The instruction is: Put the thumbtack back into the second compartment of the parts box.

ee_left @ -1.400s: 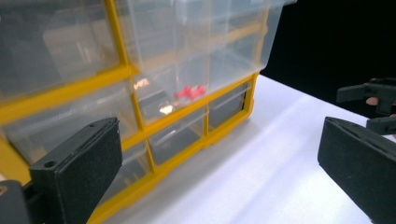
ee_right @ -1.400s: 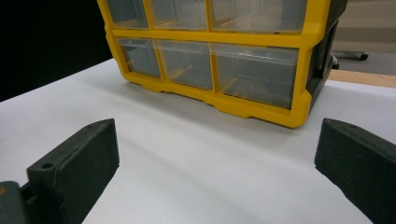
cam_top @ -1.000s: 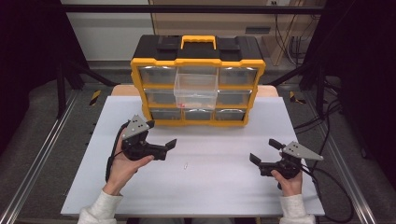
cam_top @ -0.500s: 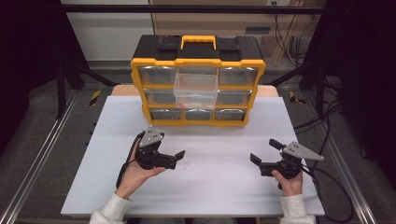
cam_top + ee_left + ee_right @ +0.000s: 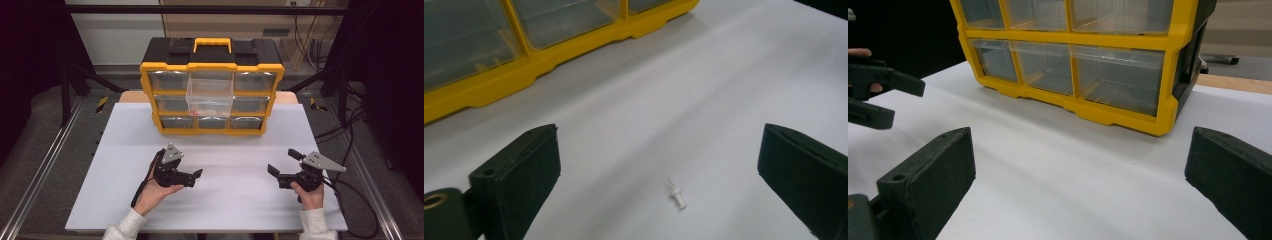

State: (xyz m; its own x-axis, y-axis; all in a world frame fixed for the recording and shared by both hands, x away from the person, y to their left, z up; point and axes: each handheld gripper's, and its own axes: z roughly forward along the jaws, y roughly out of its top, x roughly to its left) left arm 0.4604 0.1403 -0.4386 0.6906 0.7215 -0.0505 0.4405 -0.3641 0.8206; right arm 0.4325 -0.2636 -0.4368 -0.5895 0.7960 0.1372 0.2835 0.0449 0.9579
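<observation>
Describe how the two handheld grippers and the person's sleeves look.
Both the left gripper and right gripper are black, with blocky fingers, a grey three-cornered top plate and a trailing black cable. The person wears white ribbed sleeves.

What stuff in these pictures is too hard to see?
- Pulled-out drawer, high view: something reddish inside, too small to name.
- Small white part, left gripper view: too tiny to name; a screw or a pin.
- Other drawers, right gripper view: cloudy fronts hide any contents.
- Organizer, left gripper view: top cut off by the edge.
</observation>
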